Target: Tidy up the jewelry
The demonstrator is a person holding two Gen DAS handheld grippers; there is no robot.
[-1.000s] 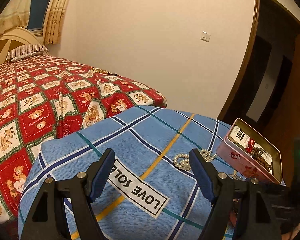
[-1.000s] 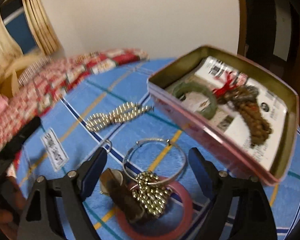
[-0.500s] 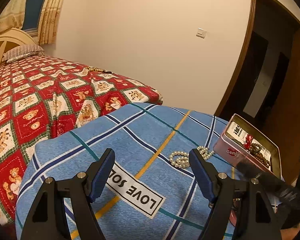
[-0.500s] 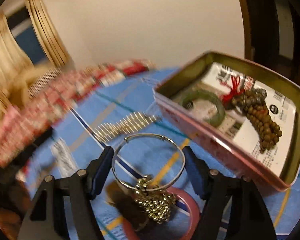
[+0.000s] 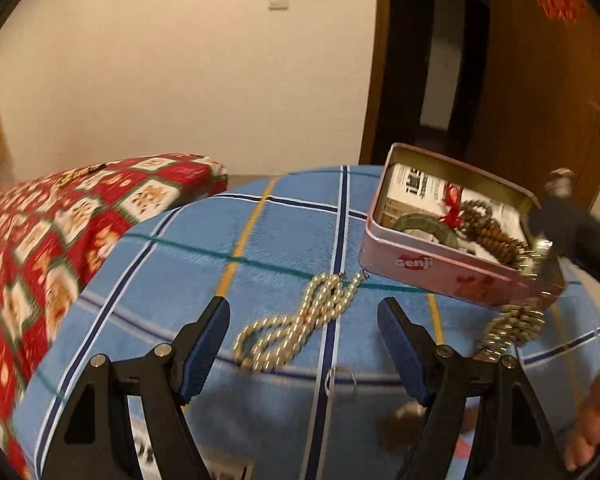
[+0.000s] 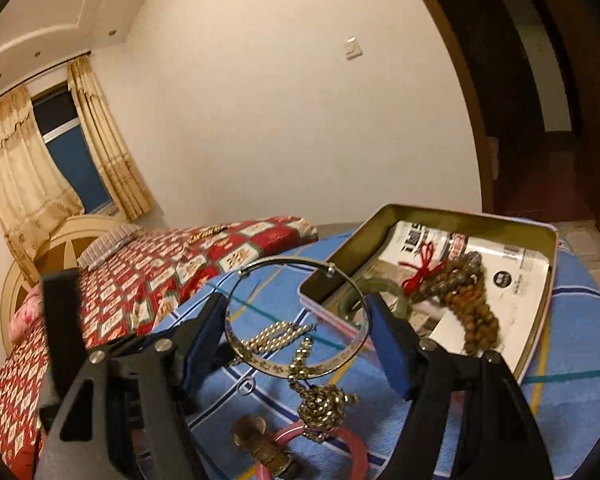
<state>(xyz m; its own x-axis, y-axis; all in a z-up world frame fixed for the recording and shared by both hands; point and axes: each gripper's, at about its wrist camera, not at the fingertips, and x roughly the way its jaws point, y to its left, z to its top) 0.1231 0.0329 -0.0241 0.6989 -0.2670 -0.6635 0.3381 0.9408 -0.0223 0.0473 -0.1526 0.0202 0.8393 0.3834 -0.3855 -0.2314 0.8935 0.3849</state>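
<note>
My right gripper (image 6: 296, 324) is shut on a silver bangle (image 6: 260, 361), lifted above the blue checked cloth, with a gold bead chain (image 6: 320, 404) hanging from it. The pink tin (image 6: 540, 344) just right of it holds a green bangle (image 6: 388, 290) and brown prayer beads (image 6: 472, 312). My left gripper (image 5: 302, 344) is open and empty, low over a pearl necklace (image 5: 300, 326) on the cloth. The tin (image 5: 452, 272) lies to its right in that view, and the hanging chain (image 5: 512, 328) shows at the tin's near corner.
A pink bangle (image 6: 356, 452), a brass-coloured piece (image 6: 252, 428) and a small ring (image 6: 246, 384) lie on the cloth under the right gripper. A bed with a red quilt (image 5: 60, 232) borders the left. A dark doorway (image 5: 432, 72) is behind.
The right gripper closed on the silver bangle and lifted it, the gold chain rising with it. The left gripper swung right and forward, now over the pearl necklace.
</note>
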